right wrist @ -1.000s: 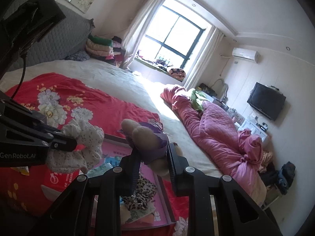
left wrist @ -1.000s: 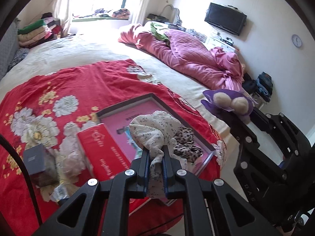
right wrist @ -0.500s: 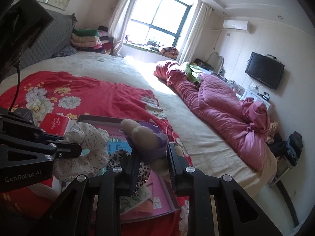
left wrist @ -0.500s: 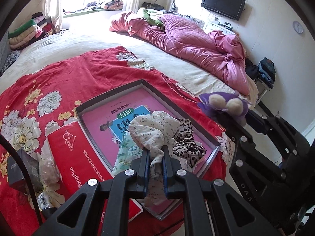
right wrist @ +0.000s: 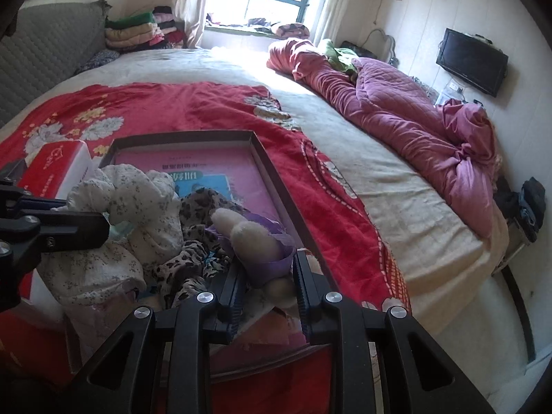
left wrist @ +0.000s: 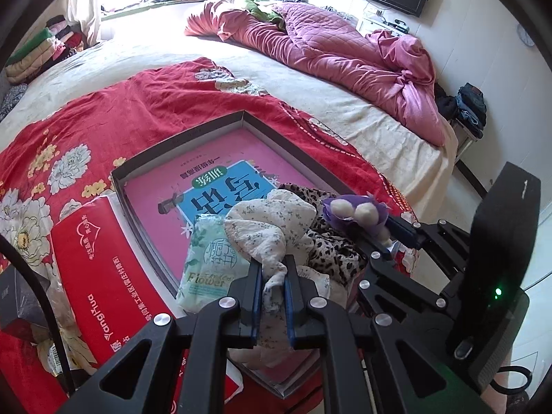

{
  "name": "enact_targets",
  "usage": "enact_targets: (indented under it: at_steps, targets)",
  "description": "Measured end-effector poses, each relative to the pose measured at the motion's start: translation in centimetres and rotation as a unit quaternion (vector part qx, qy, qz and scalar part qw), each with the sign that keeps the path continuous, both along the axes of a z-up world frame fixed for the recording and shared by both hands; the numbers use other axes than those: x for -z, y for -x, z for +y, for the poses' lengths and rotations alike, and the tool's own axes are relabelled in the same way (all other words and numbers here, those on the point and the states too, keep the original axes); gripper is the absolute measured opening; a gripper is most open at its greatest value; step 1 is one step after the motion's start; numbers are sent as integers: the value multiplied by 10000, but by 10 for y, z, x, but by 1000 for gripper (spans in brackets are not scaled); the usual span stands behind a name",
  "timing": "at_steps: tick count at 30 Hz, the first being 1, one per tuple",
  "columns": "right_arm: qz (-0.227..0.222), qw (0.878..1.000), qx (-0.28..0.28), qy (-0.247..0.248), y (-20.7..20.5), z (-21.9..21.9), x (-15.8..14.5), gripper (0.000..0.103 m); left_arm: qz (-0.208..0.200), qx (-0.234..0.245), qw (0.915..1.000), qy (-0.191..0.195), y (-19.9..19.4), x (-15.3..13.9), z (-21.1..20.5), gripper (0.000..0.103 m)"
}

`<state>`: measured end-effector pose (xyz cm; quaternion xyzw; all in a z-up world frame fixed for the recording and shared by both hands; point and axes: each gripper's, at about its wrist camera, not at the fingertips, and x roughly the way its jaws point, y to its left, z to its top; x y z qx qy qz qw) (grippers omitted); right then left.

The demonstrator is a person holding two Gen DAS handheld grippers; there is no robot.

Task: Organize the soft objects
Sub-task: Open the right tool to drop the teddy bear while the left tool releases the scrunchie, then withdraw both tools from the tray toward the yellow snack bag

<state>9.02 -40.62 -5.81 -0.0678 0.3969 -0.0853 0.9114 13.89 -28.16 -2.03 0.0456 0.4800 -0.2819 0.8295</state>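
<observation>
My left gripper (left wrist: 270, 269) is shut on a white floral cloth (left wrist: 272, 220), which hangs just over the near part of a shallow dark-rimmed tray (left wrist: 193, 131) with a pink bottom. My right gripper (right wrist: 267, 269) is shut on a purple plush toy with cream ears (right wrist: 252, 238), low over the same tray (right wrist: 265, 165). A leopard-print cloth (left wrist: 331, 248) lies in the tray under both. In the right wrist view the left gripper (right wrist: 103, 222) comes in from the left with the floral cloth (right wrist: 138, 200). The plush toy (left wrist: 355, 210) and right gripper (left wrist: 391, 231) show at the right of the left wrist view.
A green tissue pack (left wrist: 207, 258) lies in the tray. A red box (left wrist: 100, 269) sits left of it on the red floral blanket (left wrist: 165, 96). A pink quilt (right wrist: 407, 114) is bunched along the bed's right side. Folded clothes (right wrist: 138, 31) are stacked by the window.
Both grippers have sunk toward the tray and come closer together, each still holding its item. The tray now fills more of both views.
</observation>
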Motion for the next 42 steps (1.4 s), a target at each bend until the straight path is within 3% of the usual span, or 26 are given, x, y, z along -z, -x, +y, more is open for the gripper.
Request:
enact_targets:
  at_steps: [3, 11, 13, 15, 22, 26, 33, 42]
  targets:
    - [-35, 9995, 163, -283, -4, -10, 3, 28, 73, 10, 10000, 38, -2, 4, -1, 11]
    - [-191, 9925, 237, -1187, -2, -27, 0, 43, 188, -43, 9998, 17, -7, 12, -1, 12]
    - [-272, 9887, 216, -1455, 0, -31, -3, 53, 203, -66, 9998, 25, -8, 11, 0, 15]
    - [-334, 9857, 209, -1638, 2, -33, -6, 57, 172, -116, 9998, 24, -9, 10, 2, 23]
    - [-337, 9893, 176, -1406, 5, -25, -10, 60, 66, -224, 9997, -54, -8, 3, 9, 41]
    - [-486, 9906, 222, -1263, 10, -25, -19, 69, -3, -241, 9997, -54, -6, -1, 14, 42]
    - [-808, 9883, 145, -1283, 22, -22, -47, 70, -171, -329, 9993, 35, 2, -20, 27, 47]
    - [-1220, 9860, -274, -1101, 35, 12, -96, 74, -376, -564, 9976, 110, 13, -44, 58, 49]
